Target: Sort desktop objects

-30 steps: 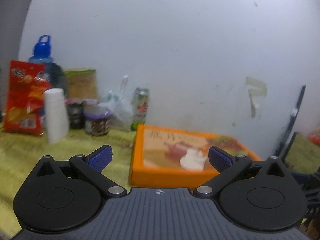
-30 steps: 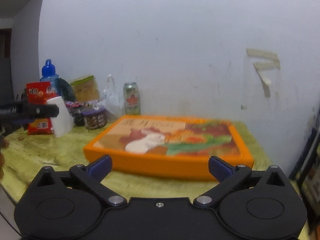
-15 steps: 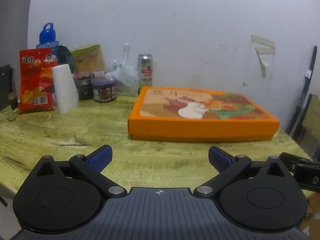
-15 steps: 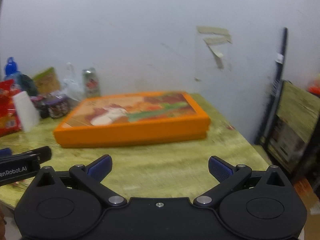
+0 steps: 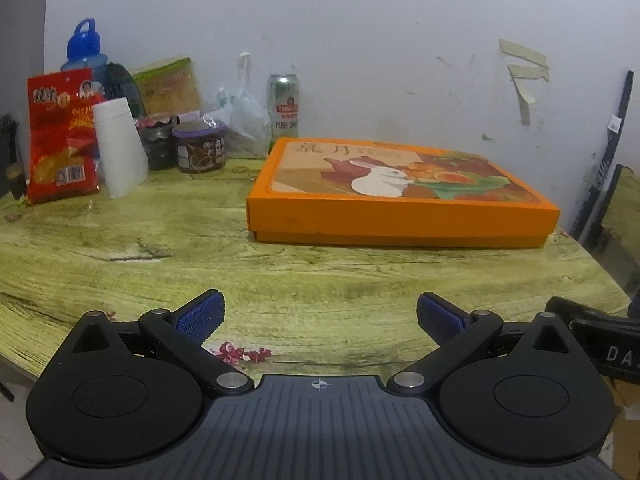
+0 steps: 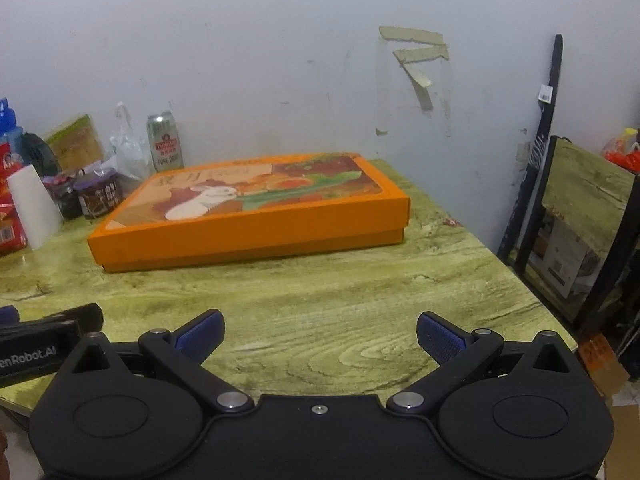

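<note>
Meanwhile, a red snack bag (image 5: 60,136), white cup (image 5: 119,146), jars (image 5: 200,147) and can (image 5: 284,106) are crowding the table's (image 5: 320,272) far left; the orange box (image 5: 400,204) is lying ahead of both wide-spread, empty claws, left (image 5: 320,318) and right (image 6: 320,334), nothing between.

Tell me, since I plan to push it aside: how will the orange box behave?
The orange box lies flat and broad, so it will probably slide rather than tip. Its walls look like stiff cardboard. An off-centre push would likely turn it.
</note>
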Available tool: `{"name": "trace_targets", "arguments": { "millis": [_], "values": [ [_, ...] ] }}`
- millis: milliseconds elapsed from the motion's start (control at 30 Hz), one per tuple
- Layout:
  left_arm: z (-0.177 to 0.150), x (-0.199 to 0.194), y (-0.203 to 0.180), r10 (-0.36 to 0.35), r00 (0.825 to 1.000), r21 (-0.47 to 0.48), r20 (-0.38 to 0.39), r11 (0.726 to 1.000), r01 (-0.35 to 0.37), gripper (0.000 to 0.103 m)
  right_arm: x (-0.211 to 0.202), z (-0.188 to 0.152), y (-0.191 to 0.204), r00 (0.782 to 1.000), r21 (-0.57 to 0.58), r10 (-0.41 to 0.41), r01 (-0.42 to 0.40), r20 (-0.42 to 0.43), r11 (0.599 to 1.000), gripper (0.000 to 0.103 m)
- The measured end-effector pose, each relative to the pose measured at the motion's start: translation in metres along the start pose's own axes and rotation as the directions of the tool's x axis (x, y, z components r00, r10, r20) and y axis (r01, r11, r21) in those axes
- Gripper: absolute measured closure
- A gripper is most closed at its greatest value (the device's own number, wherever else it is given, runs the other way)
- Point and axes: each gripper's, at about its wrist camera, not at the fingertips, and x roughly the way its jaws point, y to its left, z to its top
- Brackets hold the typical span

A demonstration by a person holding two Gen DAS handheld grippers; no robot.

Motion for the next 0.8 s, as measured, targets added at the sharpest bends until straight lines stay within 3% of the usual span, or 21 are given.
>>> {"name": "trace_targets", "arguments": {
  "millis": [433, 800],
  "values": [
    [-0.006, 0.004, -0.001, -0.019, 0.999, -0.014, -0.036, 1.000, 0.018, 0.000, -0.005, -0.008, 0.009, 0.999, -0.060, -0.036, 0.037, 0.023, 0.998, 0.001],
    [-0.013, 0.013, -0.021, -0.020, 0.998, 0.027, -0.058, 0.999, 0.021, 0.000, 0.000, -0.013, -0.011, 0.998, -0.039, -0.062, 0.062, -0.010, 0.997, 0.001]
  ]
}}
